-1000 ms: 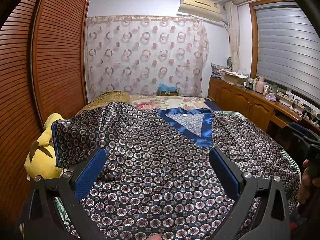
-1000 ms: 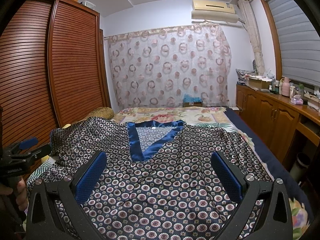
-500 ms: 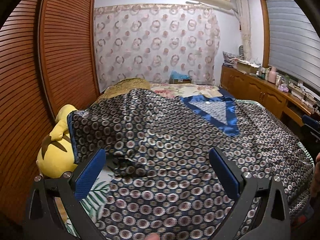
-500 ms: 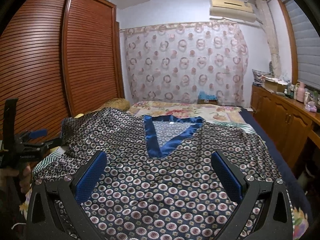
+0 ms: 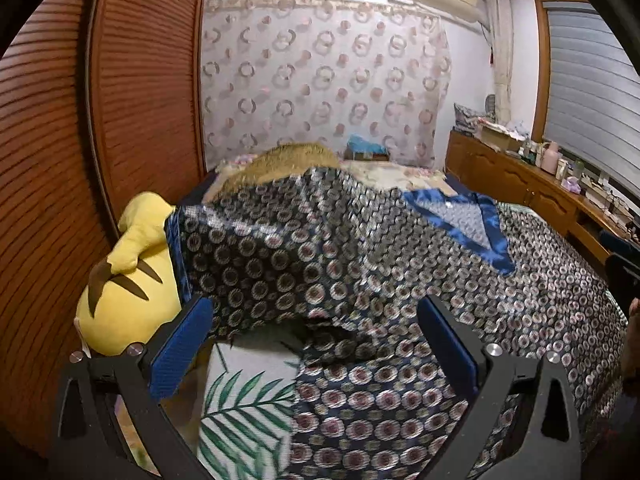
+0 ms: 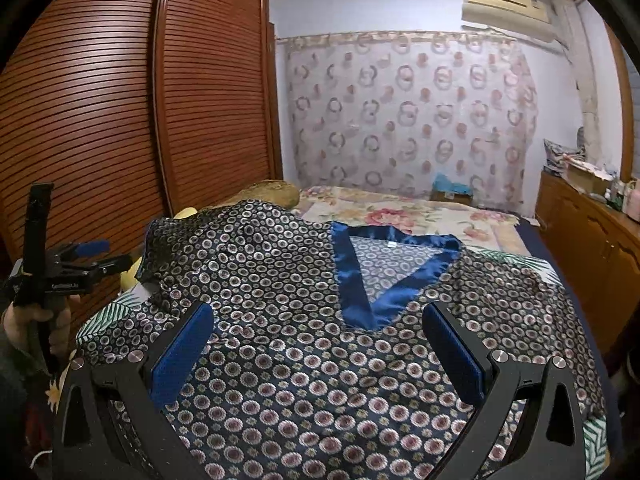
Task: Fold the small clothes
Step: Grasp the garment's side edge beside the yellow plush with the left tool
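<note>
- Lying spread on bed (image 6: pixel 404 210): patterned top (image 6: pixel 304 320), below/ahead of both tongs.
- Hovering over sleeve edge: L tongs (image 5: pixel 314 344), apart, empty.
- Hovering over front: R tongs (image 6: pixel 316 350), apart, empty.

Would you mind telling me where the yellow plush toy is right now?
In the left wrist view, the yellow plush toy lies at the bed's left edge against the wooden wardrobe, partly tucked under the patterned top's sleeve.
</note>
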A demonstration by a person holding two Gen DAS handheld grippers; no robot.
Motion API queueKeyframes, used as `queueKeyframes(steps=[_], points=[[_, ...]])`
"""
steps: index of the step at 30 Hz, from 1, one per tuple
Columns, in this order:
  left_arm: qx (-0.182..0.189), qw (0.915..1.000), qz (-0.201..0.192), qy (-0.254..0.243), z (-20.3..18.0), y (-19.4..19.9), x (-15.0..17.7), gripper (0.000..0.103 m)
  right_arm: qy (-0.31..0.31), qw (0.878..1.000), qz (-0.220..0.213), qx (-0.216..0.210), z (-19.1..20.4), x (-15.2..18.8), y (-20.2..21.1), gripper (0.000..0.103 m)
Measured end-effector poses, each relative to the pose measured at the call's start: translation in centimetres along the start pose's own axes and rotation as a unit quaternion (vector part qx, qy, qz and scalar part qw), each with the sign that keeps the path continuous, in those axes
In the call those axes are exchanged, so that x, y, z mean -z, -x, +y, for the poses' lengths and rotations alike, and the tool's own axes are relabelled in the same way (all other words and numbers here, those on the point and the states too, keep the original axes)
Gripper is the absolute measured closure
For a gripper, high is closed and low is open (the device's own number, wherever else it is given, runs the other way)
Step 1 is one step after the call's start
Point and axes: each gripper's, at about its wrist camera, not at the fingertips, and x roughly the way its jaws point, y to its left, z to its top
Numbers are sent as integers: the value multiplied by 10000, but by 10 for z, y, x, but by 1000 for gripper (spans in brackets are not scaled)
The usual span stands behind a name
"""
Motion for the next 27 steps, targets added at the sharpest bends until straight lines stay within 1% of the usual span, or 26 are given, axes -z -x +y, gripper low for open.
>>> queueKeyframes(steps=[1, 2, 4, 5, 8, 11, 14, 16, 18, 19, 22, 25, 26, 27], points=[[5, 9999, 102, -1, 6, -4, 2, 10, 9, 10000, 25, -40, -2, 0, -4, 0], [-2, 9999, 151, -1, 10, -7, 2, 18, 23, 10000, 24, -57, 3, 0, -8, 0], [-9, 9996, 286, 14, 20, -14, 4, 28, 46, 9999, 101, -116, 3, -1, -15, 0], [8, 9994, 353, 32, 24, -16, 4, 31, 56, 9998, 141, -156, 2, -2, -17, 0], [47, 9974, 721, -18, 34, -29, 2, 32, 146, 9993, 246, -233, 8, -4, -24, 0], [-105, 9933, 1147, -129, 41, -42, 5, 32, 235, 9989, 296, -263, 12, -6, -26, 0], [-166, 9893, 1426, -276, 43, -51, 11, 32, 269, 9987, 324, -296, 16, -7, -29, 0], [-198, 9875, 1538, -295, 47, -58, 13, 32, 289, 9984, 367, -307, 17, -8, -31, 0], [-229, 9856, 1653, -271, 51, -66, 12, 38, 312, 9982, 409, -321, 19, -7, -34, 0], [-243, 9850, 1688, -271, 54, -70, 11, 43, 338, 9980, 441, -317, 20, -7, -38, 0], [-295, 9858, 1639, -224, 60, -75, 8, 66, 375, 9975, 512, -316, 23, -7, -44, 0], [-263, 9874, 1559, -59, 71, -77, 5, 68, 346, 9972, 566, -349, 24, -6, -48, 0], [-238, 9879, 1535, -41, 74, -78, 4, 76, 338, 9971, 577, -357, 24, -6, -48, 0], [-227, 9887, 1480, -22, 76, -77, 4, 81, 332, 9971, 589, -362, 24, -5, -49, 0]])
